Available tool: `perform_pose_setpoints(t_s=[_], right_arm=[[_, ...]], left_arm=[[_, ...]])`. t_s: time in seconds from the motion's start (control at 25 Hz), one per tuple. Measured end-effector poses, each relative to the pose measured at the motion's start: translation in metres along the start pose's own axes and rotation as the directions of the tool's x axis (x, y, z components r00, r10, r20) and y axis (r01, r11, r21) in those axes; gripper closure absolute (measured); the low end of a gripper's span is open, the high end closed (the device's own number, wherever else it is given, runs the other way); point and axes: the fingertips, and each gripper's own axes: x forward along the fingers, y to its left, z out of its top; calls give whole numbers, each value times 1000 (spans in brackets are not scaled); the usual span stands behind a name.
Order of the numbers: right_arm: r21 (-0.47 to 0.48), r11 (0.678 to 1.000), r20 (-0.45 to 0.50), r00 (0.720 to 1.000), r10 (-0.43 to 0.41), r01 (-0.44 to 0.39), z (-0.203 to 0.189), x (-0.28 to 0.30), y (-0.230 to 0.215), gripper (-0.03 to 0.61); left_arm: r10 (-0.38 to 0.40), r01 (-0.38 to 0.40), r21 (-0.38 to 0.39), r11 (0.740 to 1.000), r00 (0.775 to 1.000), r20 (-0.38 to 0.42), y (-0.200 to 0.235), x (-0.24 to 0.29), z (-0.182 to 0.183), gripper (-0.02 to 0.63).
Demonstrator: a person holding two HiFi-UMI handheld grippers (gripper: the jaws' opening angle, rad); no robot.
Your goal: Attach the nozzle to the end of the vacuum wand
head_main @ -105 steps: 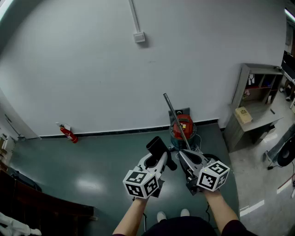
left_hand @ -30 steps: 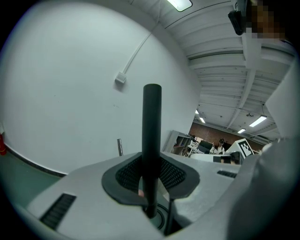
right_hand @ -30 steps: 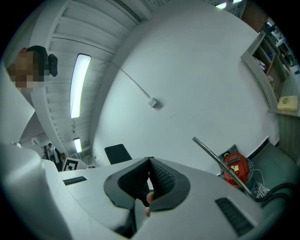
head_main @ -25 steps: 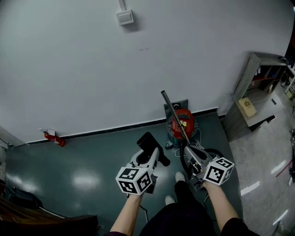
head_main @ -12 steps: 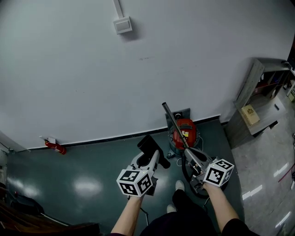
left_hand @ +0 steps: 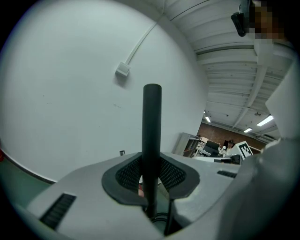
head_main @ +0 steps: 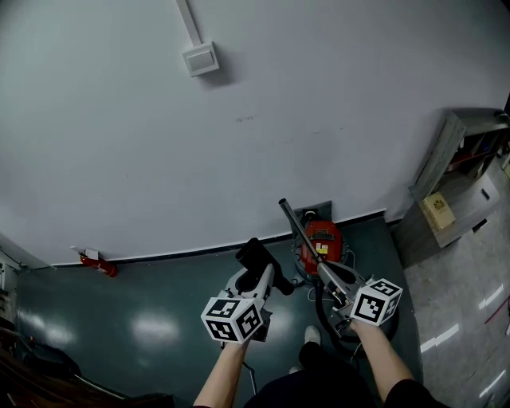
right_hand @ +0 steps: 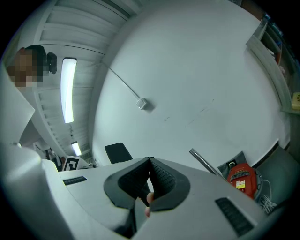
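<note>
Item: black nozzle (left_hand: 152,122), clamped upright between the pads of my left hand-held gripper (left_hand: 151,176), carried in the air above the floor (head_main: 151,319) and apart from the wand. Item: my right hand-held gripper (right_hand: 150,178), clenched with its pads meeting; the wand is not between them, and I cannot identify the small pale patch that shows in the gap under the pads. Item: metal vacuum wand (head_main: 299,227), slanting up and left with its free end bare against the wall (head_main: 239,143); its lower part is hidden behind my right hand-held gripper in the head view. Item: red vacuum body (head_main: 322,239), on the floor at the foot of the wall, just behind the wand. Item: black hose (head_main: 320,312), curving on the floor beside the vacuum body and under my right arm. Item: one pale shoe (head_main: 311,335), mine, near the hose. Surroundings: red fire extinguisher (head_main: 100,264) lying at the wall base, well to the left; small white wall box (head_main: 199,59) fed from above by a white conduit (head_main: 190,22); grey shelf unit (head_main: 454,159) at the right with a cardboard box (head_main: 440,212) on a ledge. Floor glossy dark green with lamp glare, giving way to paler flooring at the right; wall plain white with a dark skirting line.
</note>
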Motion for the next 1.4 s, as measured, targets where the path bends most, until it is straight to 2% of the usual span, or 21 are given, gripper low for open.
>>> perform_pose_setpoints(t_s=[0.32, 0.72, 1.4], right_arm=[[23, 1000, -14, 1000, 13, -13, 21, 18, -36, 561], [60, 998, -48, 998, 26, -23, 26, 39, -63, 561], [84, 996, -54, 998, -24, 29, 33, 102, -106, 561]], left_arm=[[28, -28, 1, 1000, 1000, -13, 10, 42, 13, 526], [64, -64, 2, 998, 998, -13, 26, 67, 24, 526], [50, -50, -11, 999, 998, -32, 86, 120, 43, 526]])
